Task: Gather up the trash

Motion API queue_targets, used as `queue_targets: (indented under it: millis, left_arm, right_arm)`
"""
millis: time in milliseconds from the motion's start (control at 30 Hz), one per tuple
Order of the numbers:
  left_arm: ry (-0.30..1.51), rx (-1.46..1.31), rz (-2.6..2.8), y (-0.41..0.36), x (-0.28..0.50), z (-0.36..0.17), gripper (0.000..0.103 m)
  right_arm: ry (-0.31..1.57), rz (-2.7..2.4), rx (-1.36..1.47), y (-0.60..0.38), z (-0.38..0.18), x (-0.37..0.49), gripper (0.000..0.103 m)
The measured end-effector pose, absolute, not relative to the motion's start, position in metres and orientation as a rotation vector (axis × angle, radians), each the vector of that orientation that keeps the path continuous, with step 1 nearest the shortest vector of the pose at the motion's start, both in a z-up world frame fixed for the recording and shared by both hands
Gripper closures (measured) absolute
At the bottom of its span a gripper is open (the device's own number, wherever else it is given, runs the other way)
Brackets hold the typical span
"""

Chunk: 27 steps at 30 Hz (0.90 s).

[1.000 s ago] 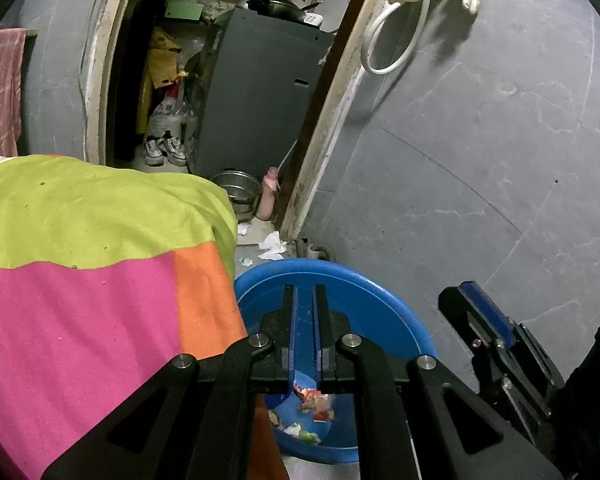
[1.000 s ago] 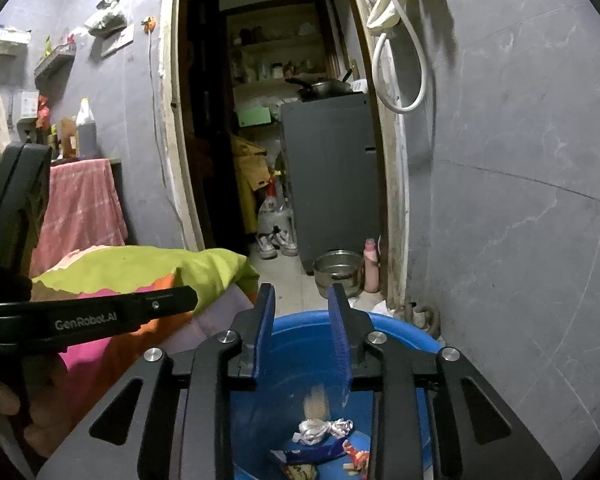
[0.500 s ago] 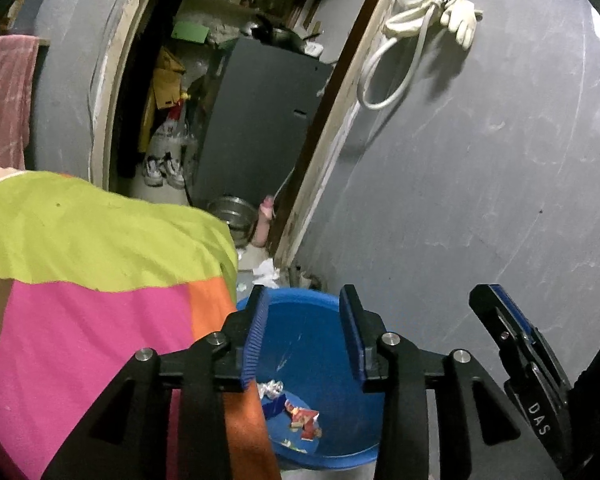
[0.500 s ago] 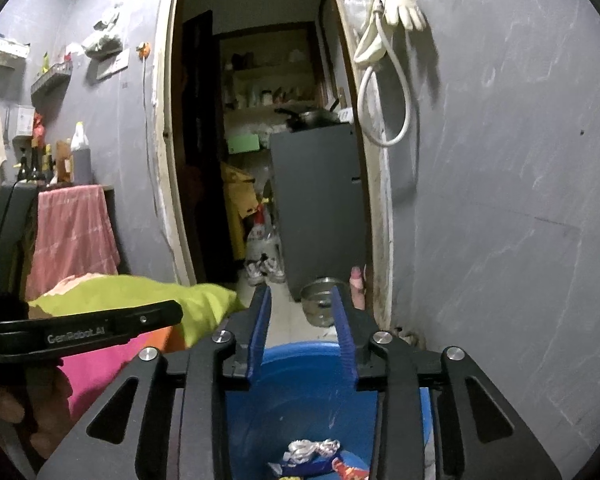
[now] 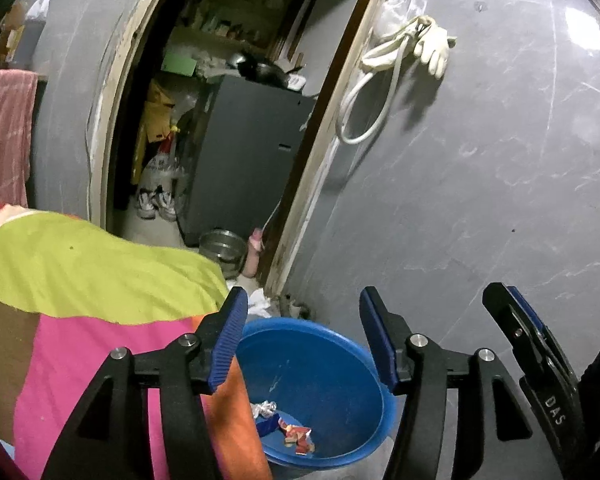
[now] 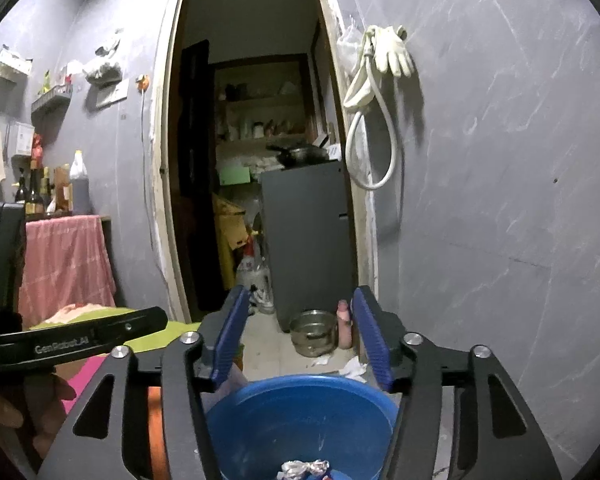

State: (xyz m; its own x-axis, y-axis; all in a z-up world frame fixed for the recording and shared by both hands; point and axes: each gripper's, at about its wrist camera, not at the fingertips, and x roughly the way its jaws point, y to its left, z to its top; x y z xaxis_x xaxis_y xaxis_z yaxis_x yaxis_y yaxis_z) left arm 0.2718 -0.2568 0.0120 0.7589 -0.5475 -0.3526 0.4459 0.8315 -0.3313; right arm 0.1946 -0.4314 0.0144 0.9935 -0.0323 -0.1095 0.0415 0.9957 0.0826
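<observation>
1. L gripper (image 5: 302, 342): jaws have just been opening, now spread wide, nothing btwn the blue pads. It hangs above the blue basin (image 5: 340, 336), over the near-left rim.
2. R gripper (image 6: 300, 338): jaws also just been opening, spread, empty. Above the basin's near side, pointing toward the doorway.
3. Trash in basin: foil wad (image 6: 304, 468), red/white wrapper (image 5: 298, 436), a blue scrap beside them (all loose on the bottom, none pinched).
4. Still out: white crumpled paper (image 5: 260, 302) on the floor just behind the basin, by the door frame. Prob. the next target.
5. Risks, as I judge them:
   - Reaching past the basin w/ either tool could clip the rim, tip it and spill what's collected.
   - Paper is soft and flat on the floor; pads may slide over it or tear off only a piece.
   - Steel pot (image 6: 314, 332) and pink bottle (image 6: 343, 326) stand near that paper; a wide sweep could knock the bottle over.
   - Bright bedcover (image 5: 80, 280) touches the basin's left side; a snag could drag the basin.
   - Both tools close together, may collide on one reach.
</observation>
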Motion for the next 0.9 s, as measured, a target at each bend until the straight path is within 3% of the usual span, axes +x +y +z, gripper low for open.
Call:
queue_targets:
  millis: [67, 200, 333, 500, 567, 667, 900]
  left_arm:
    - [0.436, -0.228, -0.543, -0.255, 0.266, 0.018, 0.049]
    - [0.388, -0.235, -0.524, -0.246, 0.253, 0.029, 0.029]
    - [0.354, -0.210, -0.504, -0.236, 0.241, 0.037, 0.027]
    - [0.318, -0.193, -0.473, -0.223, 0.226, 0.043, 0.024]
    - [0.305, -0.188, -0.463, -0.218, 0.221, 0.044, 0.022]
    - [0.288, -0.201, -0.443, -0.209, 0.211, 0.045, 0.002]
    - [0.270, -0.211, -0.438, -0.191, 0.190, 0.049, 0.002]
  right_arm:
    - [0.091, -0.043, 0.085, -0.430, 0.019, 0.189, 0.032]
    - [0.065, -0.050, 0.086, -0.427, 0.029, 0.179, 0.022]
    - [0.045, -0.058, 0.086, -0.423, 0.039, 0.170, 0.016]
    - [0.032, -0.065, 0.086, -0.418, 0.048, 0.159, 0.000]
    - [0.034, -0.057, 0.084, -0.415, 0.051, 0.156, 0.000]
    - [0.044, -0.053, 0.078, -0.409, 0.053, 0.151, 0.000]
    - [0.058, -0.057, 0.084, -0.399, 0.055, 0.134, 0.000]
